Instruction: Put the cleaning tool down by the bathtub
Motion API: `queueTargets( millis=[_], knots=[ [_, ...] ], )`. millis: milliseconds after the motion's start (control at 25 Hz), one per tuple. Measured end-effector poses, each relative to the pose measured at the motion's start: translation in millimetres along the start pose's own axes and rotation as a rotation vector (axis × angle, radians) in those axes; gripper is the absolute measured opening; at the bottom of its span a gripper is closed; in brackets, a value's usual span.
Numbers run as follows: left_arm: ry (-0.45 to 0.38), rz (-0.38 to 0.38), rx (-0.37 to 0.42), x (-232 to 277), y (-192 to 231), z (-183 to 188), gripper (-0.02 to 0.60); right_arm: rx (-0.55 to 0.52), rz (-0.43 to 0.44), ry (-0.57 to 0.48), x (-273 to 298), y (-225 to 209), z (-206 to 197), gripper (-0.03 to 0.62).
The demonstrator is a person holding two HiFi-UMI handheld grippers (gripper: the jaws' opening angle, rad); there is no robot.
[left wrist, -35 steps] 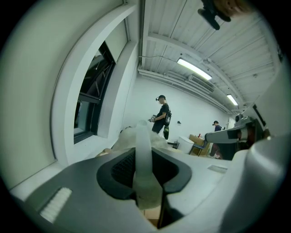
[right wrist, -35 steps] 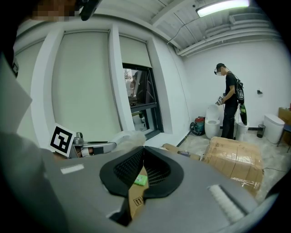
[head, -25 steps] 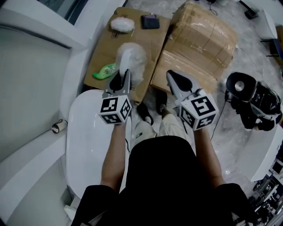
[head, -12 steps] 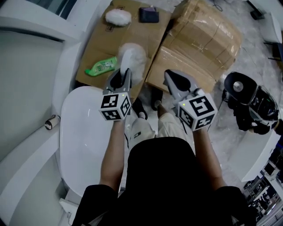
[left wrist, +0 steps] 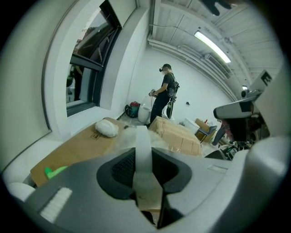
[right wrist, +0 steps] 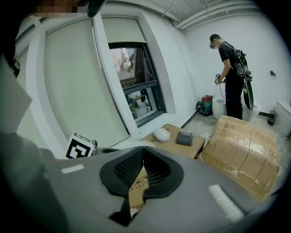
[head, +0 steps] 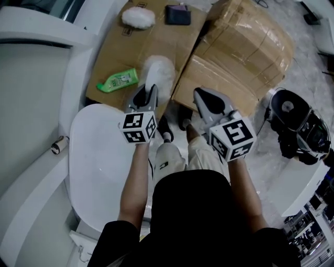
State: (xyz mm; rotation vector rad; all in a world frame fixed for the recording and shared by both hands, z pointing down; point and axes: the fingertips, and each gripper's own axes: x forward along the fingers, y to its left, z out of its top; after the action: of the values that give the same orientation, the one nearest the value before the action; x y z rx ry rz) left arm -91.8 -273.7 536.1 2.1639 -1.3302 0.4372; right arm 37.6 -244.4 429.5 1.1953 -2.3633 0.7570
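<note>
The cleaning tool has a white handle (left wrist: 142, 146) and a fluffy white head (head: 160, 72). My left gripper (head: 145, 94) is shut on the handle, and the head hangs over the edge of the flat cardboard (head: 136, 48) just past the end of the white bathtub (head: 98, 161). In the left gripper view the handle runs up between the dark pads (left wrist: 122, 167) of the left gripper (left wrist: 142, 152). My right gripper (head: 206, 99) is shut and empty, level with the left one, over the person's feet. In its own view the right gripper (right wrist: 142, 150) has its tips together.
On the flat cardboard lie a green bottle (head: 119, 80), a fluffy white pad (head: 138, 17) and a dark pouch (head: 178, 14). A large wrapped box (head: 245, 47) stands to the right, black equipment (head: 298, 124) beyond it. Another person (right wrist: 233, 77) stands far off.
Both grippers have sunk toward the floor, the left still shut on the tool. The fluffy head now hangs lower over the cardboard's edge.
</note>
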Motion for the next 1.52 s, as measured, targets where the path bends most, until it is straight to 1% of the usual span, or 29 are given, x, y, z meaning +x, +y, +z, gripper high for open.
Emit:
queueTargets(
  millis=[520, 920, 1200, 1520],
  knots=[
    [0.057, -0.02, 0.013, 51, 4, -27, 0.084, 0.035, 0.01, 0.042, 27, -27, -21, 0.009],
    [0.091, -0.021, 0.032, 93, 23, -47, 0.084, 0.038, 0.038, 0.08, 55, -35, -36, 0.009],
    [0.12, -0.031, 0.056, 122, 30, -69, 0.084, 0.058, 0.059, 0.114, 74, -46, -52, 0.009],
    [0.123, -0.028, 0.037, 146, 38, -86, 0.084, 0.071, 0.059, 0.135, 87, -57, -62, 0.009]
  ],
)
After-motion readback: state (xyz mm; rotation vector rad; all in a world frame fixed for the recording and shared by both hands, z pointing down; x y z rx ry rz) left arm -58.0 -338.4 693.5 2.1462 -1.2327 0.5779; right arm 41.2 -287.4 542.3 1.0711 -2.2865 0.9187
